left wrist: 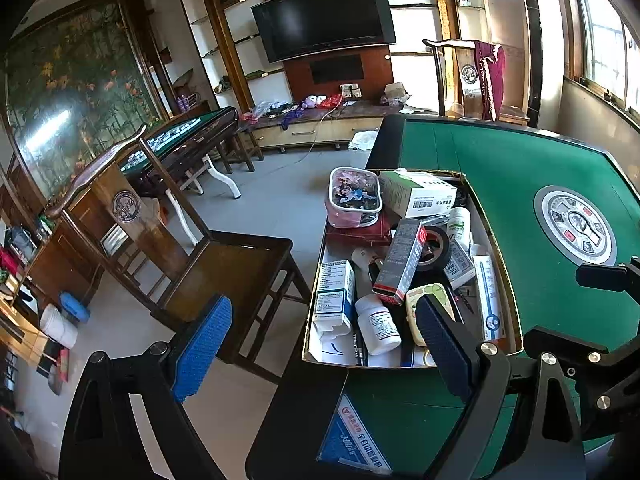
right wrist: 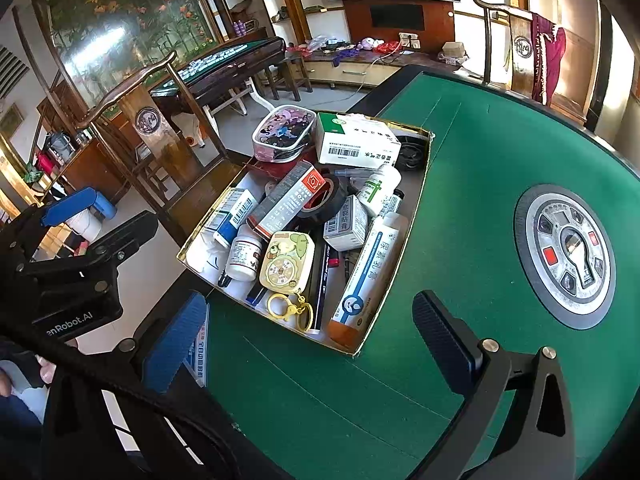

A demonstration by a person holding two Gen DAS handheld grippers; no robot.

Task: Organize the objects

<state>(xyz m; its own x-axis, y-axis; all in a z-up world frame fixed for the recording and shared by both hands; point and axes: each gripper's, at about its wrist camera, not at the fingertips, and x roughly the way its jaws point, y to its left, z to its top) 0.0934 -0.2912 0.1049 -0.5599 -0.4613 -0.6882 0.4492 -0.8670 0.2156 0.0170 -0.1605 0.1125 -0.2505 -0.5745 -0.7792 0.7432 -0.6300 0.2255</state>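
Observation:
A shallow gold-rimmed cardboard box (left wrist: 340, 363) (right wrist: 418, 176) sits at the left edge of the green felt table (left wrist: 520, 168) (right wrist: 460, 240). Its jumble holds a pink cartoon pouch (left wrist: 354, 196) (right wrist: 284, 128), a white-green medicine carton (left wrist: 418, 194) (right wrist: 356, 140), a black tape roll (left wrist: 434, 248) (right wrist: 328, 200), a white pill bottle (left wrist: 378, 324) (right wrist: 244, 254), a yellow keychain case (right wrist: 286, 266) and a long white-blue tube (right wrist: 368, 276). My left gripper (left wrist: 324, 302) hangs open over the box's near left corner. My right gripper (right wrist: 310, 300) stands open above the near edge, empty.
The table's round centre dial (left wrist: 576, 226) (right wrist: 568, 252) lies right of the box. A wooden chair (left wrist: 180, 248) stands against the table's left side, another (left wrist: 472, 76) at the far side. A blue-white printed card (left wrist: 352, 436) lies at the near edge. A hand (right wrist: 44, 368) shows bottom left.

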